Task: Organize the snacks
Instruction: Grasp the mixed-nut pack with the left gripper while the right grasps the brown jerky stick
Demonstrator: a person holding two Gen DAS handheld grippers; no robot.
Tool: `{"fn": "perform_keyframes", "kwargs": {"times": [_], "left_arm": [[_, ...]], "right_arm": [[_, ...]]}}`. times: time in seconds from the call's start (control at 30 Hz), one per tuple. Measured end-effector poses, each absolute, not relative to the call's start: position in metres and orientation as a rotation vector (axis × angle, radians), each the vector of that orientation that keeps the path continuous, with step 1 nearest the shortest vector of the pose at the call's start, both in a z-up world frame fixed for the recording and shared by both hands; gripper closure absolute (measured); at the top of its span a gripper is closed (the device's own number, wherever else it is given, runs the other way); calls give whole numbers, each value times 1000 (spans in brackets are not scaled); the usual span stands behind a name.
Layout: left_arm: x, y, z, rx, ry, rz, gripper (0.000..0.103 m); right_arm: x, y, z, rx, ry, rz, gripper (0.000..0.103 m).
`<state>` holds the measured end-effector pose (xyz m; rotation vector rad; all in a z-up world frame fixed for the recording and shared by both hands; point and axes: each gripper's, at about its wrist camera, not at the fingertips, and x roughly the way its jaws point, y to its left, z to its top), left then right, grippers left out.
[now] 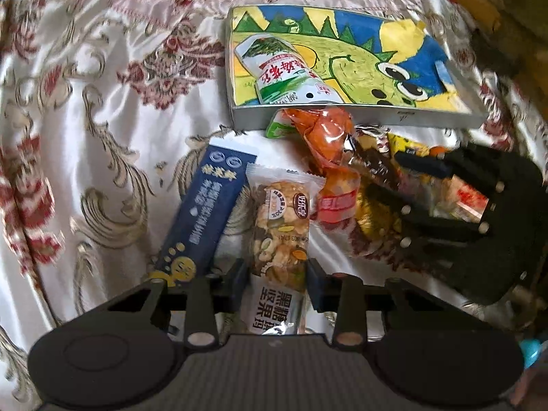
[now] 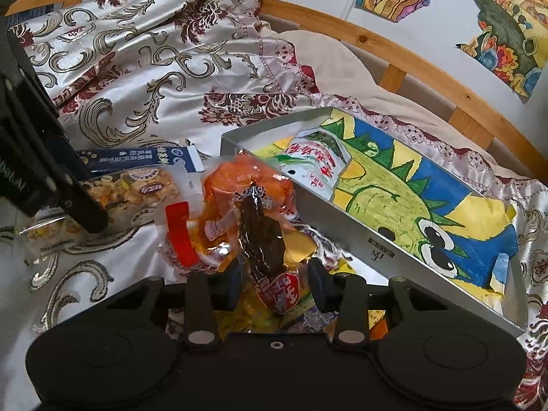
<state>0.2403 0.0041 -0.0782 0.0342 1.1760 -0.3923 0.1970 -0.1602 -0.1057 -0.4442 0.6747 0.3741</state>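
My left gripper [image 1: 276, 282] has its jaws on either side of a nut bar packet [image 1: 280, 226] that lies on the bedspread, fingers [image 1: 316, 284] touching its sides. A dark blue sachet [image 1: 200, 212] lies left of it. My right gripper [image 2: 274, 282] straddles a clear packet with a dark meat snack [image 2: 262, 239], and it also shows in the left wrist view [image 1: 421, 185] over the snack pile. A silver tray [image 1: 308, 121] lined with a dinosaur drawing holds a green-and-white packet [image 1: 284, 68]. An orange packet [image 1: 328, 137] leans on the tray's near wall.
A patterned satin bedspread [image 1: 85, 120] covers the surface. A wooden bed rail [image 2: 411, 58] and drawings [image 2: 507, 27] on the wall stand behind the tray. Several more packets [image 1: 373, 205] lie piled right of the nut bar.
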Motion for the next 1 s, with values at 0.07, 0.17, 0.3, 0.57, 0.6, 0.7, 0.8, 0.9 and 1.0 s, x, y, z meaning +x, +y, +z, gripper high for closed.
{"fn": "perform_keyframes", "kwargs": {"times": [0.07, 0.17, 0.3, 0.57, 0.6, 0.7, 0.8, 0.9, 1.0], "left_arm": [[240, 5, -78, 4, 1190, -397, 63], [237, 6, -76, -36, 1200, -406, 64], [234, 12, -74, -139, 1251, -394, 64], [226, 22, -65, -239, 1244, -387, 64], [225, 23, -63, -254, 1235, -389, 64], [222, 27, -58, -291, 1217, -391, 64], [220, 30, -52, -310, 1187, -388, 64], [218, 32, -47, -329, 1152, -391, 64], [216, 34, -41, -345, 1105, -393, 64]], "right_arm": [[194, -160, -105, -444, 685, 366, 62], [188, -161, -102, -448, 693, 350, 63], [176, -155, -96, -519, 665, 312, 85], [166, -147, -102, -631, 646, 287, 86], [165, -147, -101, -641, 639, 282, 86], [158, -145, -97, -665, 613, 264, 88], [150, -142, -94, -709, 588, 245, 88], [142, -139, -92, -766, 556, 222, 88], [136, -136, -90, -825, 521, 194, 88]]}}
